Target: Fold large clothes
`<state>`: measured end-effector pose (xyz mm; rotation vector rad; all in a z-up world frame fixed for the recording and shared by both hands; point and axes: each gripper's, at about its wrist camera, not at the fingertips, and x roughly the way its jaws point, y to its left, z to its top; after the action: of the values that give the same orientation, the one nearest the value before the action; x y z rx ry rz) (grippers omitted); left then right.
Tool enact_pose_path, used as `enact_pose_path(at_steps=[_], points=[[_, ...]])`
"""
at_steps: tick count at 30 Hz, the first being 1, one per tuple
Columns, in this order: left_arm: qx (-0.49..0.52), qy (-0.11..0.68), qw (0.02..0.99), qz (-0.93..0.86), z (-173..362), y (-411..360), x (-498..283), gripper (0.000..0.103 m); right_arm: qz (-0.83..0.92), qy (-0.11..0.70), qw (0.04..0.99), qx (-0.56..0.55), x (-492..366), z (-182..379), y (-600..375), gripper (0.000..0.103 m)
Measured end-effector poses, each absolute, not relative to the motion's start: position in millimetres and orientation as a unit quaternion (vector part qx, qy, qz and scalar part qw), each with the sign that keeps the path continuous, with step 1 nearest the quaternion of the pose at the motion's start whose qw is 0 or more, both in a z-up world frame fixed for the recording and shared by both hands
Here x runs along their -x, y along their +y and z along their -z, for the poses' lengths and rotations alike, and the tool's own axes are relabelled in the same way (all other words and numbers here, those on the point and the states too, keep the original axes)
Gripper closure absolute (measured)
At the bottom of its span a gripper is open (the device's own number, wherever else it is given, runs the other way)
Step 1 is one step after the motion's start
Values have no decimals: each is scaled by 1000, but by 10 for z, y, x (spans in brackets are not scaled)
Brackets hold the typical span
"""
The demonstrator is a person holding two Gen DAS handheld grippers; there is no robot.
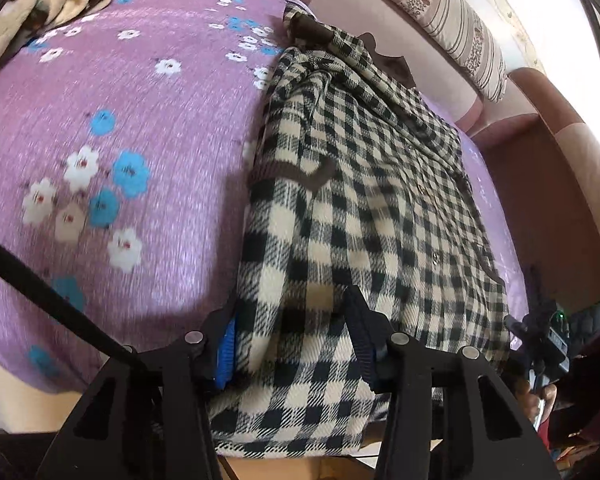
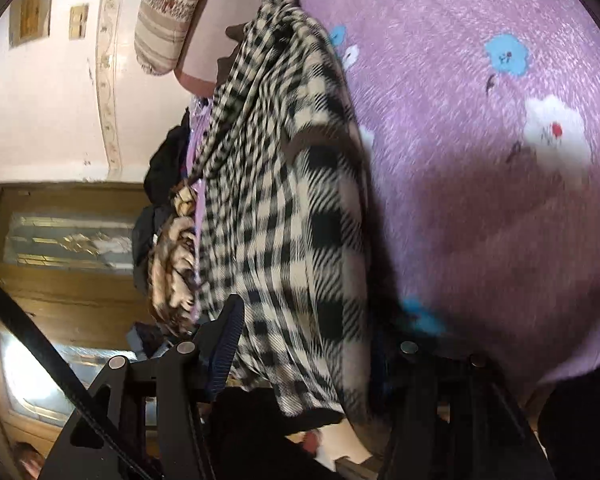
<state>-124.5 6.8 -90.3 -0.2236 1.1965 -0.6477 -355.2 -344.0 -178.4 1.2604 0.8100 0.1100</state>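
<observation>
A black-and-cream checked coat [image 1: 360, 200] with brown trim lies lengthwise on the purple flowered bedspread [image 1: 140, 120]. Its near hem hangs over the bed's front edge. My left gripper [image 1: 288, 308] points down at that hem. Its jaws stand open on either side of a bunched fold, with the blue pad [image 1: 228, 344] right at the cloth's left edge. In the right wrist view the scene is turned on its side and blurred. There the coat [image 2: 280, 220] runs between the open fingers of my right gripper [image 2: 310, 320], whose right finger is mostly lost in shadow.
A striped bolster [image 1: 452, 16] leans on the pink-brown headboard [image 1: 540, 180] along the coat's far side. A beige patterned blanket [image 2: 172, 272] and dark clothes are heaped beyond the coat. A wooden cabinet [image 2: 60, 240] with glass panels stands behind. A person's hand [image 1: 540, 400] shows at the lower right.
</observation>
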Motion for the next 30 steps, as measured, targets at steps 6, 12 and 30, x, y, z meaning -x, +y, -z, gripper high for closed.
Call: enact_pose_path(at_steps=[6, 12, 30], points=[[75, 539, 795, 269, 883, -8, 1445, 77, -13, 397, 760, -514, 3541, 1726, -3146, 72], [91, 519, 813, 247, 668, 166, 1535, 96, -12, 380, 786, -488, 3569, 1546, -3129, 96], [138, 487, 807, 304, -185, -80, 912, 95, -68, 316, 848, -421, 2854, 590, -3725, 96]])
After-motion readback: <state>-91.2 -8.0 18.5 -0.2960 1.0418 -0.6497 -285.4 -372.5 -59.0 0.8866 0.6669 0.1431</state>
